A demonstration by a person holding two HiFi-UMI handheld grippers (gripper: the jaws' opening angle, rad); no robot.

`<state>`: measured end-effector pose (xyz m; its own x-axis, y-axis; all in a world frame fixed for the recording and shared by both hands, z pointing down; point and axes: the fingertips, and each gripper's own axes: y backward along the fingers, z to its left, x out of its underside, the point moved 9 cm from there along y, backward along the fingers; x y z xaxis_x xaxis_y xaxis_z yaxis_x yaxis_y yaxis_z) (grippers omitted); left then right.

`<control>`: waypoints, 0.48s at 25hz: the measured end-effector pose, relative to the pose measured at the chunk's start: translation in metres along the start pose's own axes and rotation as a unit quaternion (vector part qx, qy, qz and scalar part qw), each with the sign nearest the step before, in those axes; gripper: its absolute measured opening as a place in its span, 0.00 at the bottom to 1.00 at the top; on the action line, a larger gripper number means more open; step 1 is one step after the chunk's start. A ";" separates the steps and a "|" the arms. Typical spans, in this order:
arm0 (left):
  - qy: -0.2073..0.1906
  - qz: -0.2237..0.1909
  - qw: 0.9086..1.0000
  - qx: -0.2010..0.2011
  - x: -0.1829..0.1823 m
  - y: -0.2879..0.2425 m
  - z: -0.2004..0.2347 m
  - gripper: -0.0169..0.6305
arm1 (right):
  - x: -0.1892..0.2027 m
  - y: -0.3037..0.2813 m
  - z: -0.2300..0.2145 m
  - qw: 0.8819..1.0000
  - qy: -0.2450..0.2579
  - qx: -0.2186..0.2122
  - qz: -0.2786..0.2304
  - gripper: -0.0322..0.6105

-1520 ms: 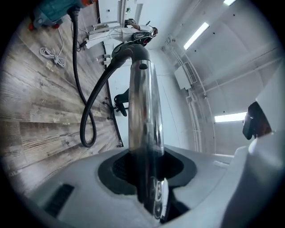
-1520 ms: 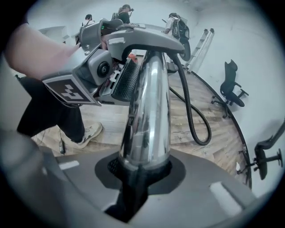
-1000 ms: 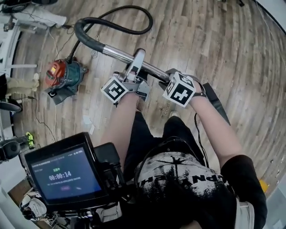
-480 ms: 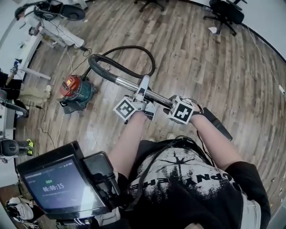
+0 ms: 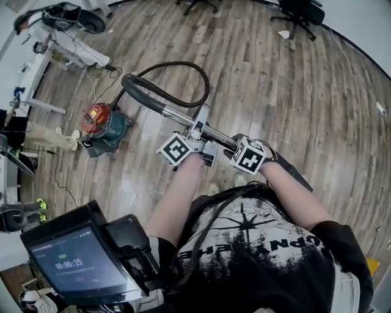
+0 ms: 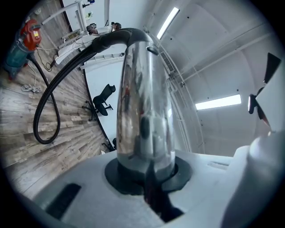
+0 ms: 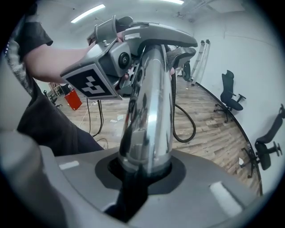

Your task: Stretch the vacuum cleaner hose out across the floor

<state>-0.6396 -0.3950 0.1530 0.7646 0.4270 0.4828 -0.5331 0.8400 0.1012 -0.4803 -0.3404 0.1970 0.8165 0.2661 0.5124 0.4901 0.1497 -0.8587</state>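
Note:
A red and teal vacuum cleaner (image 5: 102,124) sits on the wooden floor at the left. Its black hose (image 5: 183,67) curls in a loop behind it and joins a chrome tube (image 5: 183,116). The tube runs down to the right and ends in a black part (image 5: 293,174). My left gripper (image 5: 198,122) is shut on the chrome tube (image 6: 142,102) near the hose end. Lower on the same tube (image 7: 147,116), my right gripper (image 5: 235,142) is shut too. The left gripper (image 7: 133,44) shows ahead in the right gripper view, and the hose (image 6: 49,98) hangs slack.
Office chairs (image 5: 299,15) stand at the far edge of the room. A white desk frame with equipment (image 5: 61,43) and loose cables (image 5: 67,177) lie at the left beside the vacuum. A screen device (image 5: 79,257) hangs at the person's chest.
The head view has tilted up and takes in more floor. Both grippers and the tube now sit lower in it. The vacuum and the hose loop keep their places.

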 end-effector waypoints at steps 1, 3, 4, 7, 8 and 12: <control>0.005 0.003 1.000 0.006 0.000 0.001 0.001 0.09 | 0.000 -0.001 0.002 1.000 -0.005 0.001 -0.001 0.17; 0.003 0.015 1.000 -0.001 0.002 0.000 0.005 0.09 | 0.002 -0.005 0.004 1.000 -0.015 0.003 0.001 0.17; 0.000 0.019 1.000 0.004 0.002 -0.002 0.007 0.09 | 0.003 -0.006 0.004 1.000 -0.021 0.004 0.002 0.17; 0.020 0.024 0.999 0.027 0.004 -0.007 0.007 0.09 | 0.004 -0.008 0.005 0.999 -0.032 0.010 0.002 0.17; 0.020 0.031 0.999 0.011 0.006 -0.003 0.009 0.09 | 0.005 -0.006 0.008 0.999 -0.036 0.014 0.002 0.17; 0.033 0.043 0.998 0.021 0.016 -0.001 0.002 0.09 | 0.011 0.003 0.018 0.998 -0.051 0.025 0.007 0.17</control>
<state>-0.6278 -0.3903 0.1625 0.7372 0.5183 0.4334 -0.6104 0.7859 0.0984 -0.4750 -0.3197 0.2003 0.7870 0.3634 0.4986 0.4604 0.1922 -0.8667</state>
